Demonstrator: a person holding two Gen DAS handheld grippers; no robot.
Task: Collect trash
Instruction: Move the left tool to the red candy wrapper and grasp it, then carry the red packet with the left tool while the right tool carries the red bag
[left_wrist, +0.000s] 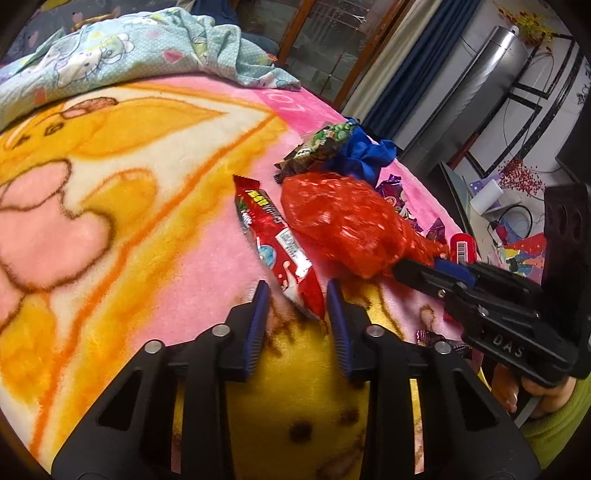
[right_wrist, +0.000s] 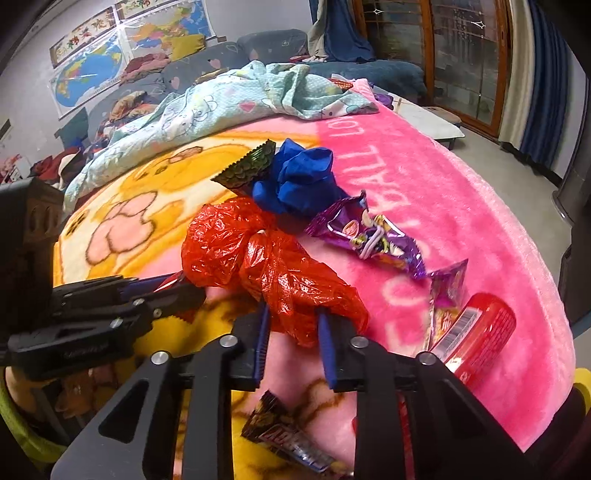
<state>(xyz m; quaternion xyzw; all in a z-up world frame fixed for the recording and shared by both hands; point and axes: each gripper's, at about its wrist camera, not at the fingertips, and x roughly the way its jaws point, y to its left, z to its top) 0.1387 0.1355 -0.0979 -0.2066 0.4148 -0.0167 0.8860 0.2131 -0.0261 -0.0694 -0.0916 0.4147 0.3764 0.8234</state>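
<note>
Right tool: 2 fingers closed onto the crinkled red plastic bag's tail.
Left tool: parted, empty, straddling the long red snack wrapper's near end.
Wrapper axis: lengthwise away from the tool.

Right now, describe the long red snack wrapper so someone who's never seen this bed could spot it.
On the pink and yellow cartoon blanket, find the crumpled red plastic bag. The long red snack wrapper lies flat beside it, its near end between the left hand-held gripper fingers. Unlike the bag, it is slim, printed, and barcoded.
</note>
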